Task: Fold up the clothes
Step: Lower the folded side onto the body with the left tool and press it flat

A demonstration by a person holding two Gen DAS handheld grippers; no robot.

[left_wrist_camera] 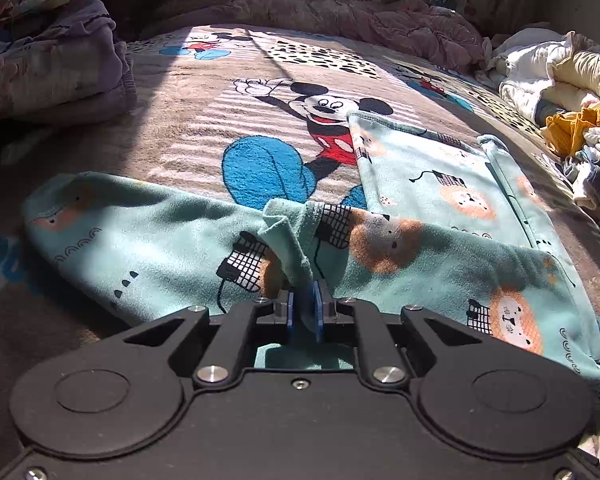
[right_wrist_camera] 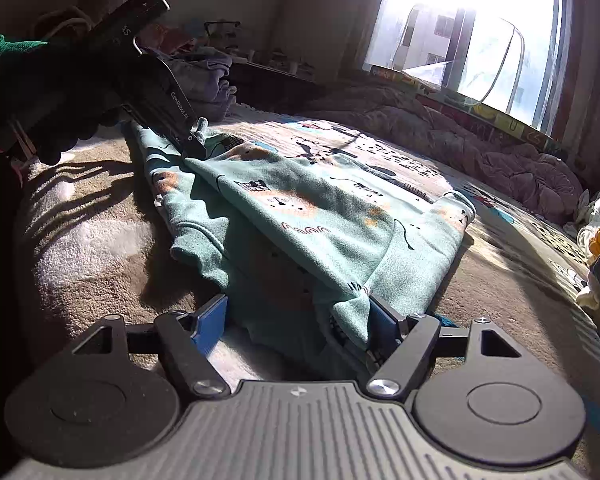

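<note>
A teal garment (left_wrist_camera: 440,184), printed with lions and small houses, is spread on the bed blanket (left_wrist_camera: 204,120) in sunlight. One part lies flat toward the right, and a nearer band is drawn across the foreground, over the blanket's cartoon mouse. A bunched fold of this band is clenched between the blue pads of the left claw (left_wrist_camera: 305,308), whose jaws are nearly closed on the cloth. In the right wrist view the left claw (right_wrist_camera: 194,142) is seen at the garment's far corner, carried by a dark-gloved hand (right_wrist_camera: 52,92). The right claw (right_wrist_camera: 296,320) is held with its jaws wide apart; cloth is draped against the right-hand pad (right_wrist_camera: 382,322), while the left-hand pad stands clear, so the garment is released there. A rumpled quilt (right_wrist_camera: 480,140) is seen below the window (right_wrist_camera: 460,20). Piled clothes (left_wrist_camera: 560,80) are seen at the bed's right edge, and a purple bundle (left_wrist_camera: 60,64) at the left.
</note>
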